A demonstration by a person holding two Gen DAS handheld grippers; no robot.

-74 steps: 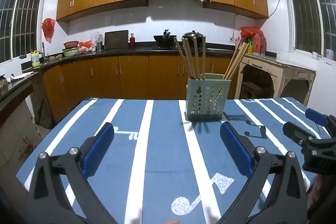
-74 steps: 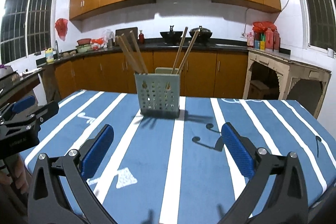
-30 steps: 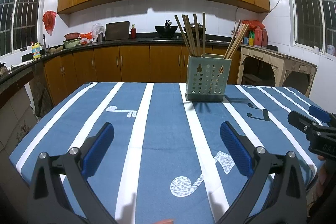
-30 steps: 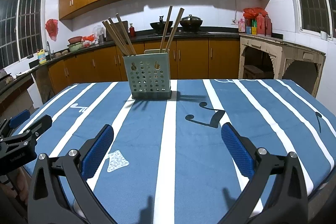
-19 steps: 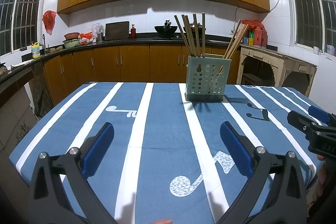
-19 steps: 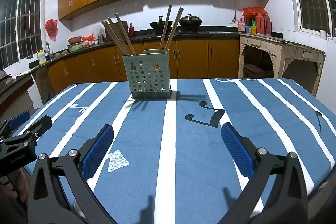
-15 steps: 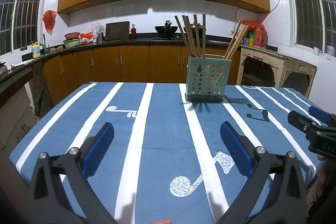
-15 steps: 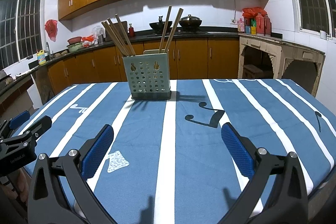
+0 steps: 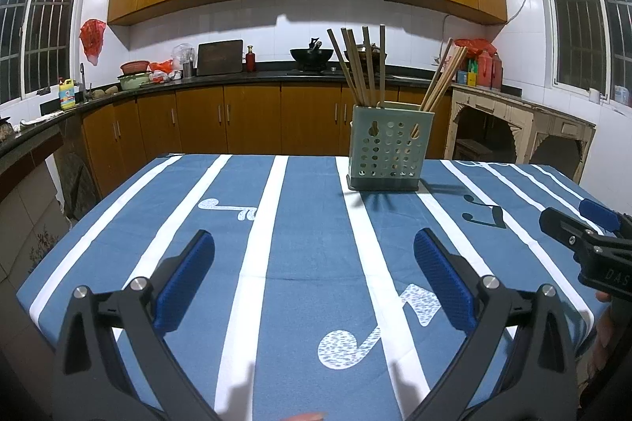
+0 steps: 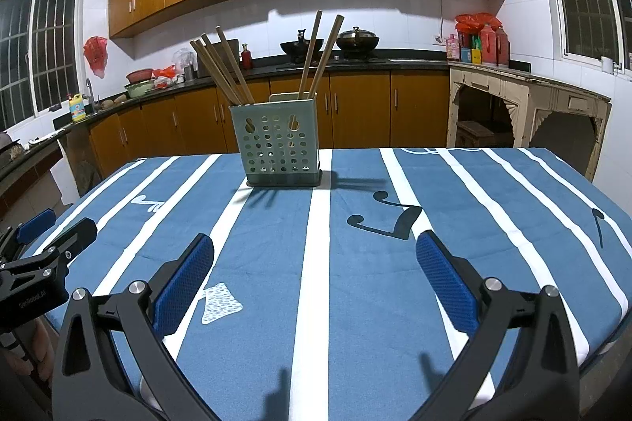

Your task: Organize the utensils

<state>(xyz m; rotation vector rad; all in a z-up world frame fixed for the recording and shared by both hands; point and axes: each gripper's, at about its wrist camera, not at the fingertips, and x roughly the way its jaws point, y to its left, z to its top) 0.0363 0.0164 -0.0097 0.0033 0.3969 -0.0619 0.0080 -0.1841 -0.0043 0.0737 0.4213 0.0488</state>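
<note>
A pale green perforated utensil holder stands upright on the far half of the table. Several wooden chopsticks lean in it, split into a left bunch and a right pair. My left gripper hangs open over the near table edge, nothing between its blue pads. My right gripper is open too, likewise holding nothing. Each gripper shows at the edge of the other's view: the right one at far right, the left one at far left. Both are well short of the holder.
A blue tablecloth with white stripes and music notes covers the table. Brown kitchen cabinets and a dark counter with pots run behind it. A pale wooden side table stands at the right. A hand shows at the lower left.
Since 2.5 s ago both grippers have drawn back and lowered slightly, so the holder looks higher and farther. Over the last second nothing has visibly moved.
</note>
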